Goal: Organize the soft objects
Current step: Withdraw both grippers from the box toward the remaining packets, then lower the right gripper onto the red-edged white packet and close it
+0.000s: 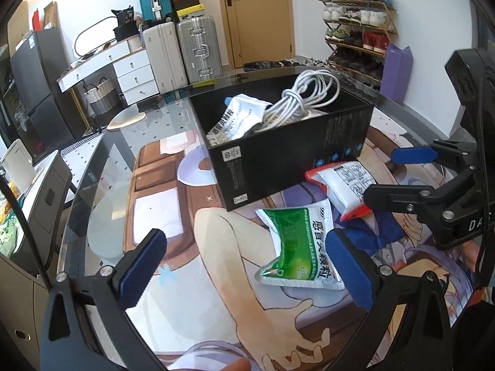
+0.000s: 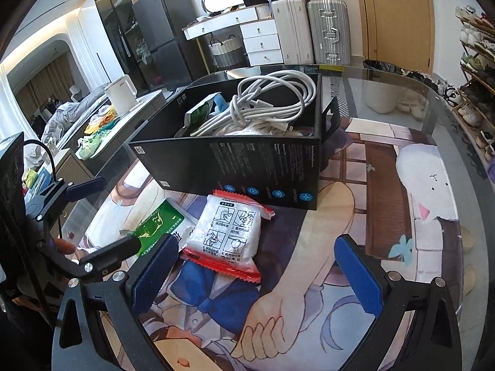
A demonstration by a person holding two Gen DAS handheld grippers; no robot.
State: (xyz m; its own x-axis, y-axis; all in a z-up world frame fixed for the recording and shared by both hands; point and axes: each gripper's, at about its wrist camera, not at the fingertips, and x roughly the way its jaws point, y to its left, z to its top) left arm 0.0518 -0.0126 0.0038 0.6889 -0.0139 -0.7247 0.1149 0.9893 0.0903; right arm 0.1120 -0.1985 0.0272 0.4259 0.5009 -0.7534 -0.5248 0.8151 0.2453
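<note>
1. The left gripper has a matte black frame whose two fingers carry ribbed, dark blue pads.
2. Round silver screws sit at each finger's joint, and triangular cut-outs pierce the frame beneath them.
3. The right gripper is built alike: black arms, blue textured pads, silver screws.
4. Seen from the left wrist camera, the right gripper's body bears white letters "DA" (the rest is cut off), and a thin black cable runs along its black housing.
</note>
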